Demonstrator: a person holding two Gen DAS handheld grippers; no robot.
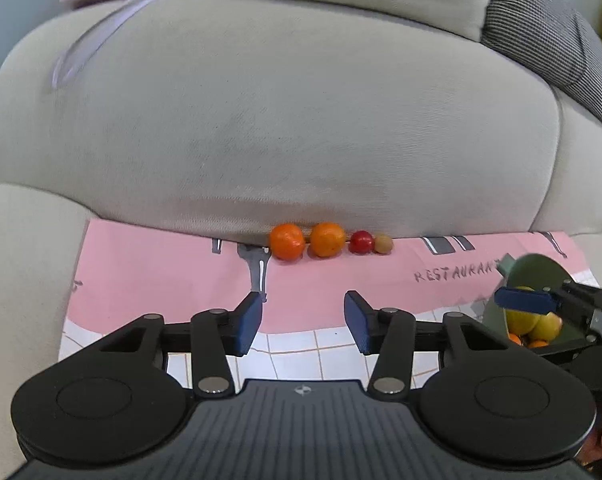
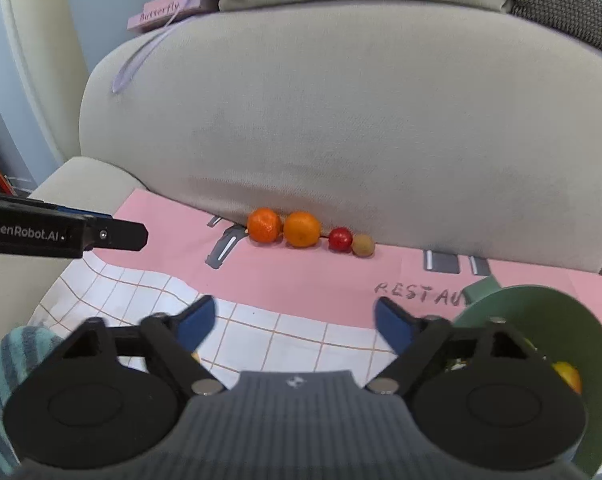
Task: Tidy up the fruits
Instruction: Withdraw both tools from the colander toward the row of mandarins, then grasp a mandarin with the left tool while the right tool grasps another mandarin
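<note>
A: Start with the left wrist view. What lies by the pink mat (image 1: 173, 272)?

B: Along the mat's far edge, tucked against the base of the grey sofa cushion (image 1: 269, 120), is a row of four fruits. From the left there is a mandarin (image 1: 287, 241), then an orange (image 1: 327, 239) touching it, then a small red fruit (image 1: 361, 241), then a small tan fruit (image 1: 383, 244) at the right end.

A: And the left gripper (image 1: 303, 322)?

B: It hangs over the mat's near part. Its blue pads stand apart, with only the mat showing between them, so it grips no fruit.

A: Anything at the mat's right end?

B: A green bowl (image 1: 541, 272), tilted with its opening toward the camera. It holds yellow and orange fruit, and the right gripper's blue finger (image 1: 525, 300) reaches across its opening.

A: Now the right wrist view.

B: The same four sit at the mat's (image 2: 301, 276) far edge under the cushion (image 2: 341, 112): mandarin (image 2: 264, 225), orange (image 2: 301, 229), red fruit (image 2: 340, 239), tan fruit (image 2: 363, 245). The right gripper (image 2: 295, 322) is over the mat's white checked part. Its jaws are spread wide and nothing sits between them.

A: The bowl?

B: The bowl (image 2: 573, 320) is at the mat's right end, just beside the right pad, and a yellow fruit (image 2: 567, 376) shows inside it. The left gripper (image 2: 117, 236) comes in over the mat's left corner. I cannot tell its opening from this side.
</note>
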